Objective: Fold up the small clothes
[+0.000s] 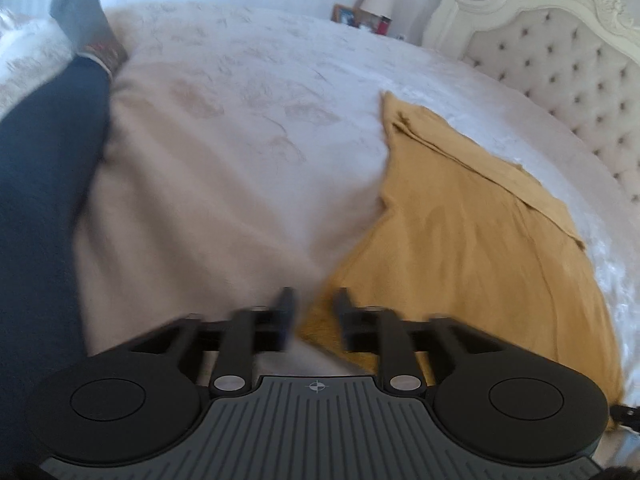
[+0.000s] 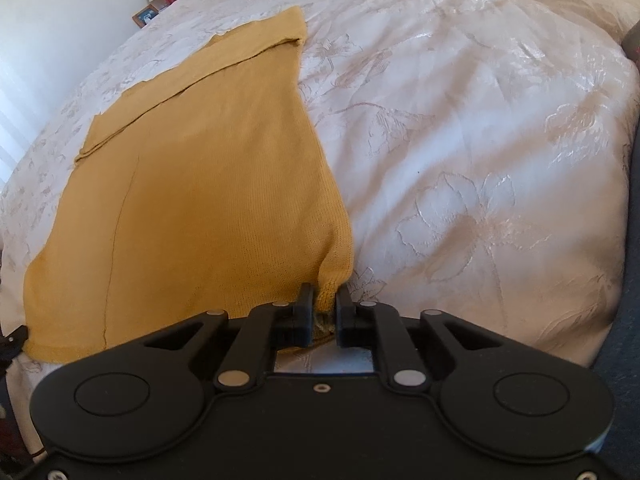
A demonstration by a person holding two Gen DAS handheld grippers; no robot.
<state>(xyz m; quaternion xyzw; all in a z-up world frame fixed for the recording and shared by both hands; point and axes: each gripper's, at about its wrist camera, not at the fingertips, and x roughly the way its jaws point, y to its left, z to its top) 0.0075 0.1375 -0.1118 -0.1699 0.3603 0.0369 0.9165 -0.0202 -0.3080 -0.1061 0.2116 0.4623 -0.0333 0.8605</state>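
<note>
A mustard-yellow knit garment [image 1: 460, 240] lies flat on the bed, folded lengthwise into a long shape. In the left wrist view my left gripper [image 1: 315, 310] stands open over its near left corner. The cloth edge shows in the gap between the fingers and the pads do not press on it; this view is blurred. In the right wrist view the same garment [image 2: 200, 200] stretches away to the upper left. My right gripper [image 2: 325, 300] is shut on its near right corner, with a bunch of knit pinched between the fingers.
A white floral-embroidered bedspread [image 2: 480, 120] covers the bed. A person's dark-trousered leg [image 1: 44, 180] and socked foot [image 1: 80, 16] lie along the left. A tufted headboard [image 1: 560, 60] stands at the right, and a lamp [image 1: 378, 0] and a picture frame [image 1: 344, 14] stand behind.
</note>
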